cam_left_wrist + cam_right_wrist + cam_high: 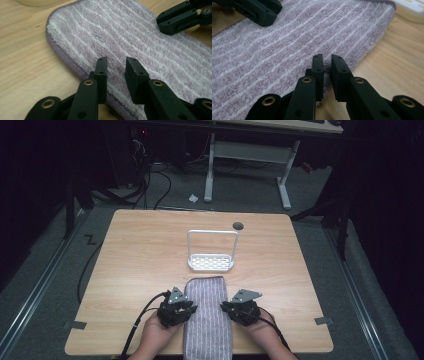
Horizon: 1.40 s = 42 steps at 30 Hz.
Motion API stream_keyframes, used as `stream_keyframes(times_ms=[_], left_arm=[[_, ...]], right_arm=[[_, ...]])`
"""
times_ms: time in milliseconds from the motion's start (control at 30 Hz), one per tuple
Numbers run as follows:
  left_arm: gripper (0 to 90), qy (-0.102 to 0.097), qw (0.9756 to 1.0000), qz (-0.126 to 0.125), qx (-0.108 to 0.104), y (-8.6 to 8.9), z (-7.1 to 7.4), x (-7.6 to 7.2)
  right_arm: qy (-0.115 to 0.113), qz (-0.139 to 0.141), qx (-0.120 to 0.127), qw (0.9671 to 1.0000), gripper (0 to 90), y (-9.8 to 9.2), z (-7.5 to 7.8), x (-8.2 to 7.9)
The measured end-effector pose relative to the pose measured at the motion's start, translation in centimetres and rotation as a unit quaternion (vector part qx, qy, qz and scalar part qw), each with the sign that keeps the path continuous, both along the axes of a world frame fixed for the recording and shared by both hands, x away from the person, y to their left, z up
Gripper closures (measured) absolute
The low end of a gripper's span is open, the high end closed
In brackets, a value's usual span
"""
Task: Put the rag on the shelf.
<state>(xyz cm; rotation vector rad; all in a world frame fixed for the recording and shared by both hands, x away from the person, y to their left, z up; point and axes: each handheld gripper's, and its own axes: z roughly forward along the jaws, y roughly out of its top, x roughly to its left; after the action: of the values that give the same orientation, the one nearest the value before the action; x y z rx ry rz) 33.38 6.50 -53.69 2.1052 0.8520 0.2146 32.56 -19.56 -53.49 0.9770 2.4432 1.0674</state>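
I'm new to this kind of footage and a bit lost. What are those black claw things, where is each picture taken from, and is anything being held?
The black claws are two-jaw grippers that a person holds, one in each hand. The high view looks down on a wooden table: the left gripper and right gripper sit at either long edge of a striped purple-grey towel, folded into a long strip. Behind it stands a white rack.

The other two pictures come from cameras riding on each gripper, looking along its jaws. In both, the jaws stand apart at the towel's edge, the left ones wider. The right pair is narrow, with the edge at its tips; a pinch cannot be made out.
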Motion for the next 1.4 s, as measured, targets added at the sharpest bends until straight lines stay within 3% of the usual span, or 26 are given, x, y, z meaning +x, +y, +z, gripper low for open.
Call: stream_keyframes(times_ms=[200, 267, 300, 400, 600, 733, 1067, 1167, 1233, 1400], left_arm=[[65.9, 0.008, 0.9992, -0.039, -0.007, -0.6, 0.0, -2.2], [63.9, -0.027, 0.9995, -0.018, -0.001, -0.4, 0.6, -2.5], [63.9, -0.037, 0.9993, -0.006, -0.007, -0.1, 0.9, -2.3], [58.9, -0.034, 0.9983, 0.036, -0.03, 0.4, 1.5, -0.5], [49.6, -0.033, 0.9973, 0.064, 0.011, -1.5, 0.3, 3.2], [53.7, -0.023, 0.9972, 0.071, 0.003, -2.0, -0.3, 4.0], [69.6, -0.03, 0.9976, 0.062, 0.007, -2.6, -0.4, 3.4], [74.0, -0.024, 0.9981, 0.057, -0.001, -2.5, -0.4, 3.5], [76.5, -0.018, 0.9983, 0.054, -0.007, -2.4, -0.4, 3.6], [77.9, -0.002, 0.9983, 0.054, -0.024, -2.0, -0.5, 3.8]], right_arm=[[0.013, 0.009, 0.022, 0.9996, 74.7, -2.3, -0.2, -3.0], [0.014, 0.008, 0.026, 0.9995, 73.9, -2.6, -0.2, -3.2], [0.018, 0.006, 0.03, 0.9994, 73.4, -2.7, -0.2, -3.3], [0.022, 0.005, 0.035, 0.9991, 72.8, -2.8, -0.3, -3.1], [0.02, 0.007, 0.036, 0.9991, 72.8, -2.8, -0.3, -3.0], [0.017, 0.008, 0.039, 0.999, 72.8, -2.9, -0.4, -3.0], [0.009, 0.005, 0.033, 0.9994, 71.4, -2.7, -0.5, -3.4], [0.005, 0.0, 0.03, 0.9996, 71.7, -2.5, -0.4, -3.5], [-0.01, -0.003, 0.026, 0.9996, 72.9, -2.3, -0.1, -3.8], [-0.047, -0.038, 0.055, 0.9966, 70.1, -2.0, 1.6, -3.0]])
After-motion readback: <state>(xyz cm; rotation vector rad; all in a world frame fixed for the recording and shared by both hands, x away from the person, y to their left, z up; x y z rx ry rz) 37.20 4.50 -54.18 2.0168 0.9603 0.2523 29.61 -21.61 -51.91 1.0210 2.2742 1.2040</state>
